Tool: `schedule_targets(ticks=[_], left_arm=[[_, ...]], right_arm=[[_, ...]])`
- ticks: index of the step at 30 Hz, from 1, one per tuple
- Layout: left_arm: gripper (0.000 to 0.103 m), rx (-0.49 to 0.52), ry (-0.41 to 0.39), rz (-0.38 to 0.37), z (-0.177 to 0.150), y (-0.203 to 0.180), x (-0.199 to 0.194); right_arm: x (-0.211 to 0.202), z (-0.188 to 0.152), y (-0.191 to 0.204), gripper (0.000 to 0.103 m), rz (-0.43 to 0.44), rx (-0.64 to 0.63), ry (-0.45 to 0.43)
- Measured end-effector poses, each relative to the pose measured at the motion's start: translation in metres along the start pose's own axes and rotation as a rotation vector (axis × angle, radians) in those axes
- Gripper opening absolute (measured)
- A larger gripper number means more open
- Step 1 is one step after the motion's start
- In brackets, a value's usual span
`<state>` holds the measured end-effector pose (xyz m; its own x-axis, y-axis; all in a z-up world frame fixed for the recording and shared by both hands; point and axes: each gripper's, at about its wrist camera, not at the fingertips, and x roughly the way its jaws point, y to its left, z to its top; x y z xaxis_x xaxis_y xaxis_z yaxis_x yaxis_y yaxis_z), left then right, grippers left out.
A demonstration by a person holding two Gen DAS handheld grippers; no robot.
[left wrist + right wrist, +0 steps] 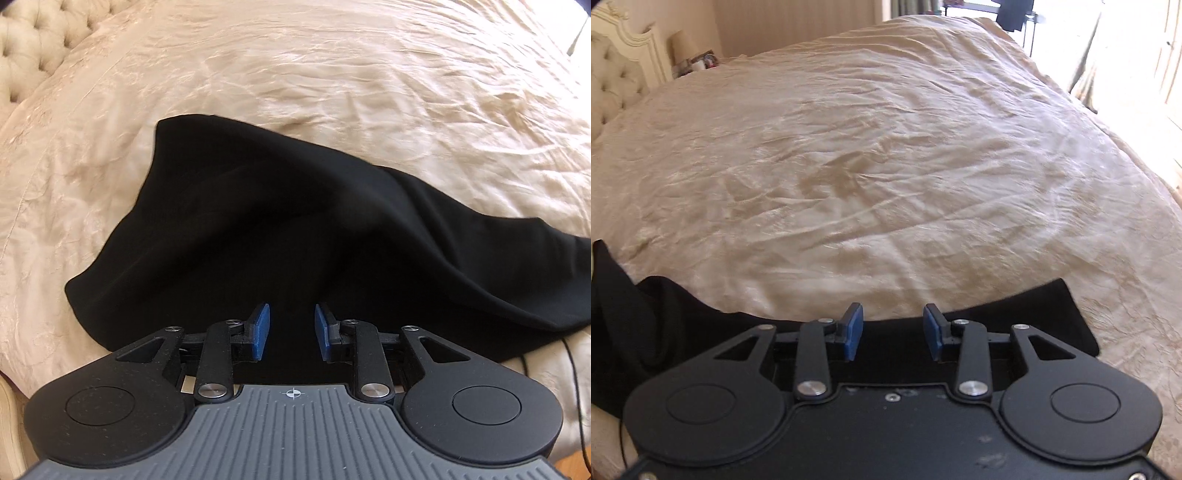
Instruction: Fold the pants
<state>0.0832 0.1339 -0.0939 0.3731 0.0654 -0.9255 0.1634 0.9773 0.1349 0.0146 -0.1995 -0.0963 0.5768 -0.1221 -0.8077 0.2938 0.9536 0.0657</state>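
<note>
Both jaws released, nothing between: left gripper (291,330) over black pants (280,221), right gripper (894,332) at pants edge. I should regrasp both corners evenly, keep fold flat on bedspread (886,166).

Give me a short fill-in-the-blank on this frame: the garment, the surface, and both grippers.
1. The pants are ____ in colour.
2. They lie on a cream ____, near its tufted headboard.
3. The left gripper is ____, with nothing clamped.
4. The pads of the right gripper are ____ in colour.

Missing words: black; bed; open; blue
</note>
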Motion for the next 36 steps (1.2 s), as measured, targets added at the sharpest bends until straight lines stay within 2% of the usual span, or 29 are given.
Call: schedule_targets(ticks=[7, 11, 14, 16, 19, 24, 25, 26, 28, 29, 33, 35, 36], left_arm=[[0.026, -0.028, 0.014, 0.019, 0.039, 0.106, 0.047], [0.026, 0.017, 0.059, -0.017, 0.052, 0.135, 0.079], [0.027, 0.079, 0.127, -0.039, 0.048, 0.144, 0.107], [0.029, 0.103, 0.136, -0.066, 0.042, 0.149, 0.120], [0.029, 0.083, 0.132, -0.089, 0.039, 0.152, 0.125], [0.029, 0.043, 0.116, -0.112, 0.035, 0.156, 0.114], [0.029, 0.031, 0.113, -0.120, 0.034, 0.158, 0.111], [0.029, 0.014, 0.112, -0.133, 0.034, 0.163, 0.107], [0.029, -0.031, 0.094, -0.175, 0.034, 0.172, 0.096], [0.029, -0.053, 0.080, -0.200, 0.033, 0.175, 0.091], [0.029, -0.118, 0.028, -0.299, 0.035, 0.185, 0.080], [0.029, -0.144, 0.009, -0.273, 0.037, 0.186, 0.084], [0.029, -0.180, 0.013, -0.247, 0.038, 0.189, 0.091]], right_arm=[[0.018, 0.033, 0.173, 0.045, 0.294, -0.200, 0.000], [0.036, 0.047, 0.269, 0.047, 0.414, -0.343, 0.015], [0.056, 0.056, 0.326, 0.048, 0.468, -0.417, 0.038], [0.074, 0.062, 0.360, 0.049, 0.482, -0.464, 0.064], [0.101, 0.068, 0.401, 0.049, 0.469, -0.534, 0.102], [0.142, 0.068, 0.436, 0.048, 0.431, -0.647, 0.176], [0.147, 0.067, 0.438, 0.041, 0.433, -0.665, 0.197], [0.149, 0.066, 0.442, 0.006, 0.426, -0.681, 0.207], [0.141, 0.072, 0.446, 0.008, 0.408, -0.693, 0.186], [0.128, 0.080, 0.444, 0.008, 0.428, -0.672, 0.151], [0.044, 0.096, 0.433, 0.008, 0.571, -0.630, -0.060], [0.011, 0.083, 0.428, 0.008, 0.595, -0.657, -0.116], [0.002, 0.072, 0.426, 0.008, 0.599, -0.664, -0.113]])
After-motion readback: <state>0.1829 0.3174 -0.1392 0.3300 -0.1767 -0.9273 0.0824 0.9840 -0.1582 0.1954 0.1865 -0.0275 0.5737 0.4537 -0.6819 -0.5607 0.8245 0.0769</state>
